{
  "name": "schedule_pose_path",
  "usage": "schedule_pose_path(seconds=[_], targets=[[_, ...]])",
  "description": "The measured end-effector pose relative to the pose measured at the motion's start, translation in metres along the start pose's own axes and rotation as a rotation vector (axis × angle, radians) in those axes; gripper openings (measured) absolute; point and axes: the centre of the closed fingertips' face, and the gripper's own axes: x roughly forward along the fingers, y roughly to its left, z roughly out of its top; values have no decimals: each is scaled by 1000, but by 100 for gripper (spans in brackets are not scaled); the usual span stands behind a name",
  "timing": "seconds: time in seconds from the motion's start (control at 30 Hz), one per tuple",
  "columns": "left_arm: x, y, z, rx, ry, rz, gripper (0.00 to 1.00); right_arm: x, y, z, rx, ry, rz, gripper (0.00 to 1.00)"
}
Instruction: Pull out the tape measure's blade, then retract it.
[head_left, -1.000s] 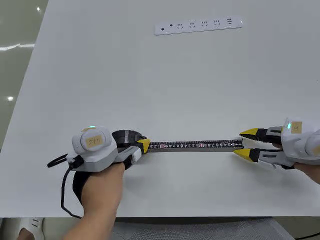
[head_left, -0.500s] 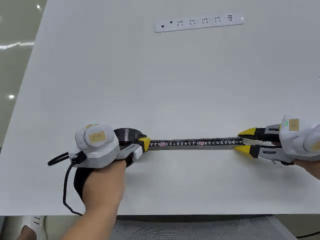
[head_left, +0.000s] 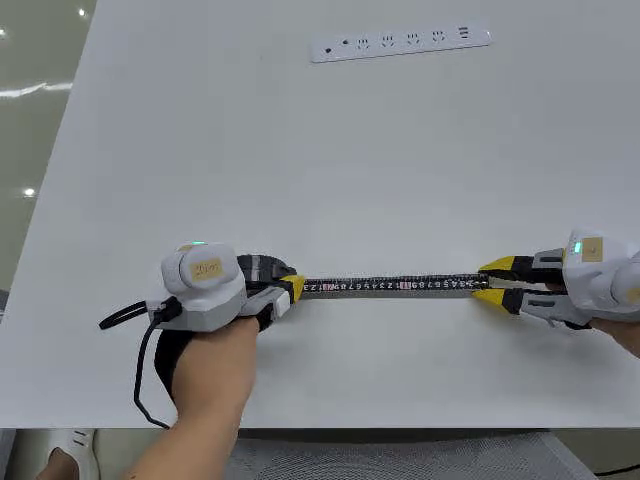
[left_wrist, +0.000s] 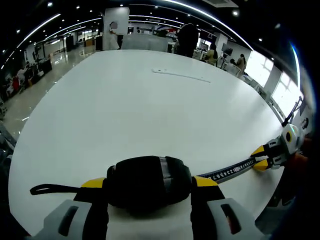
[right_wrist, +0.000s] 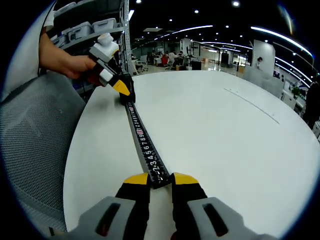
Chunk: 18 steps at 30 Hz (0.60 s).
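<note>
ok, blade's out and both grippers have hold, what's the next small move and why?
Probably ease the right gripper toward the case, keeping it shut on the blade tip. The blade already lies extended and the left gripper clamps the case, so a guided retract seems next.

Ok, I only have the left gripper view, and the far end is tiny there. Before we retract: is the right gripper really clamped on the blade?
Observer: Yes. In the right gripper view, the right gripper has its yellow tips shut on the end of the blade.
Operator: Is the blade twisted anywhere?
Observer: No. In the head view it runs straight from the case to that gripper, numbers up.
Operator: Anything behind my camera?
Observer: The left gripper trails a black cable over the near edge of the table.
</note>
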Motion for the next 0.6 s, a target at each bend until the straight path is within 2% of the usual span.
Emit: schedule_pose_path(seconds=[0.07, 0.27, 0.4, 0.6], targets=[[0, 0, 0, -2, 1, -3, 64, 0, 0, 0, -1, -1, -1, 15], [-2, 0, 0, -1, -36, -10, 64, -1, 1, 0, 1, -4, -5, 15], [-3, 1, 0, -37, -58, -14, 64, -1, 1, 0, -3, -3, -8, 15], [-6, -1, 1, -43, -78, -16, 63, -1, 1, 0, -3, -3, -15, 15]])
